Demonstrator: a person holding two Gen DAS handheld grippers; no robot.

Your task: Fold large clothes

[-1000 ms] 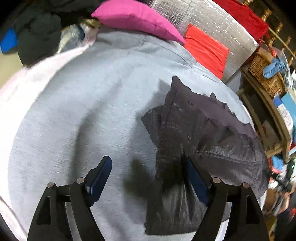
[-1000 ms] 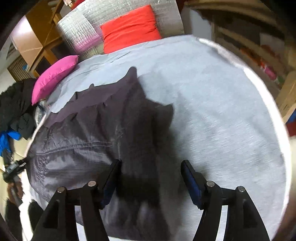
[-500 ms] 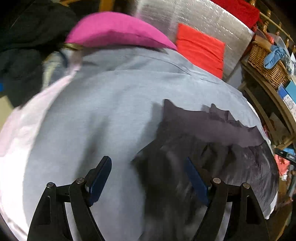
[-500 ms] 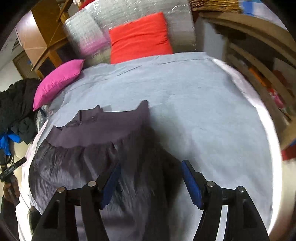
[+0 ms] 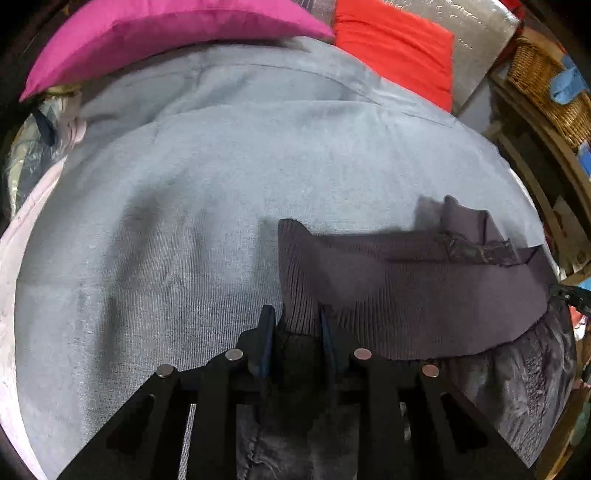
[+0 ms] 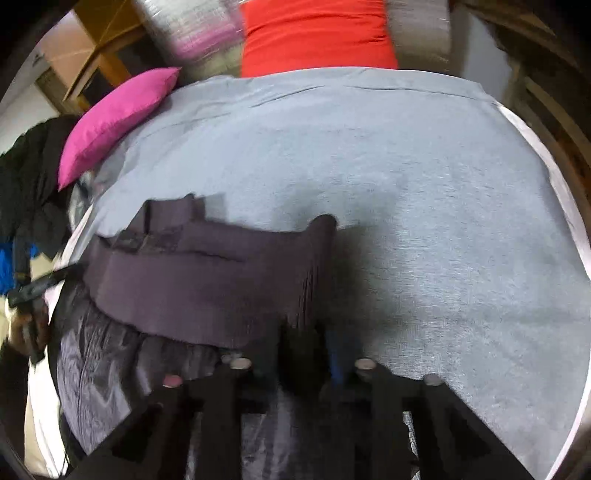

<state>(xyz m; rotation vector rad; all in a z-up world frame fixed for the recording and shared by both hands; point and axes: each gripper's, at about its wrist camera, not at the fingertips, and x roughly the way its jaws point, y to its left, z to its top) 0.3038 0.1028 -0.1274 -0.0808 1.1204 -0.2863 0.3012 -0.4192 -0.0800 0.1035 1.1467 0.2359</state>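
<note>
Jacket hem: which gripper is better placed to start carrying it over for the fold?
Neither clearly. The left gripper and right gripper have both just closed on opposite ends of the jacket's ribbed hem, so probably both lift together across the grey sheet.

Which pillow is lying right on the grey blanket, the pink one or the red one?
The pink pillow lies at the far left corner of the grey blanket. The red pillow stands up behind the blanket, leaning on the silver backrest.
</note>
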